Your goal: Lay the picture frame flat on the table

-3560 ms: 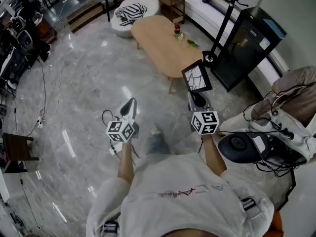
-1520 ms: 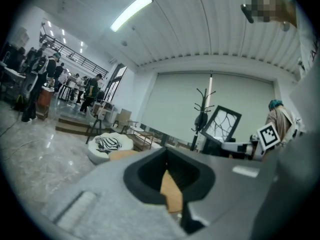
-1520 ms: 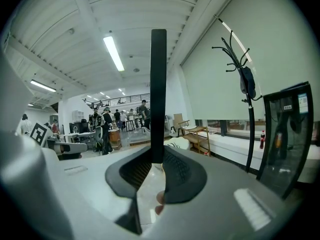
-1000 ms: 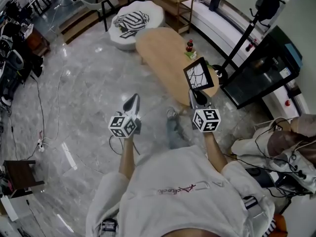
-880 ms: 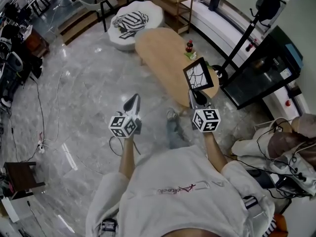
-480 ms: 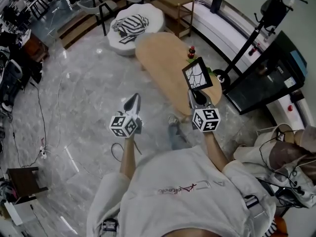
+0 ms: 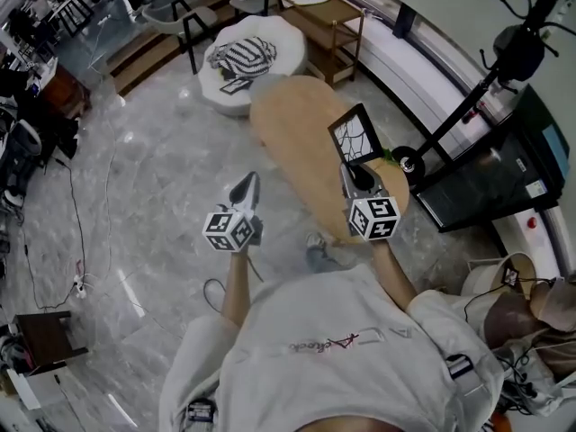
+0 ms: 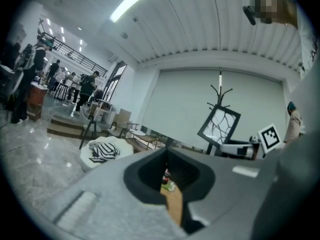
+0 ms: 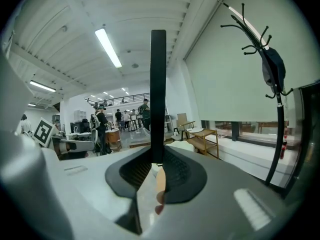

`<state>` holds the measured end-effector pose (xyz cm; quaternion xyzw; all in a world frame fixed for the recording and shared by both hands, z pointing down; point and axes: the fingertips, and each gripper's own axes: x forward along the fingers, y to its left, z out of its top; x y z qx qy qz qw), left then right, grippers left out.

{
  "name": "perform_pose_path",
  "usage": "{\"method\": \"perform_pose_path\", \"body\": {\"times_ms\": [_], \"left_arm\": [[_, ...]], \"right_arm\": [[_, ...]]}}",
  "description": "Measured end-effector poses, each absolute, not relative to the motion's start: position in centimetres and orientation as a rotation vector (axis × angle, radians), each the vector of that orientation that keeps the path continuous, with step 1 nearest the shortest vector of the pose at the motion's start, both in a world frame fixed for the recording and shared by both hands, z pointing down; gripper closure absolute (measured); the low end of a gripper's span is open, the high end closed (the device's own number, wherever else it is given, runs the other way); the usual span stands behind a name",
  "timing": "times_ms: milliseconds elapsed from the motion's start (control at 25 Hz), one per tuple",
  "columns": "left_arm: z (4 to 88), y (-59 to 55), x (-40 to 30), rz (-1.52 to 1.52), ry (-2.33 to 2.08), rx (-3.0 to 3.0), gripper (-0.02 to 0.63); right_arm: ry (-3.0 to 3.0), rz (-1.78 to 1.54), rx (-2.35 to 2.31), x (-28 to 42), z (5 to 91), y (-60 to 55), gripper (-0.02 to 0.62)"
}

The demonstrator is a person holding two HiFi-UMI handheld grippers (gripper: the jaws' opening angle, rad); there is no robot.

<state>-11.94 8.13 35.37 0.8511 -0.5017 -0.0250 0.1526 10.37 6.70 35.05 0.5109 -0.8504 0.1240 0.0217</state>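
Grey marble floor point(image 7: 144, 178) spreads below me, and the oval wooden table point(image 7: 292, 120) now reaches under my right gripper point(image 7: 354, 167). A second ago its near end lay just ahead of those jaws. They are clenched on the lower edge of the picture frame point(image 7: 357, 136), which stands upright above them as before, held clear of the tabletop. My left gripper point(image 7: 244, 183), off to the side over the floor, has its jaws pressed together on nothing.
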Motion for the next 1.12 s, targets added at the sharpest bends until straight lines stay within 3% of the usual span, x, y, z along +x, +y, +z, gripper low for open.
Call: {"method": "perform_pose_path", "body": {"times_ms": [560, 1120], "left_arm": [[35.1, -7.0, -9.1, -0.05, -1.429, 2.454, 0.606], [37.9, -11.5, -7.3, 0.002, -1.404, 2.414, 0.606]], "right_arm": [[-2.661, 0.399, 1.555, 11.7, 35.2, -8.3, 0.525], [-2.667, 0.467, 1.521, 12.3, 37.4, -13.7, 0.526]]}}
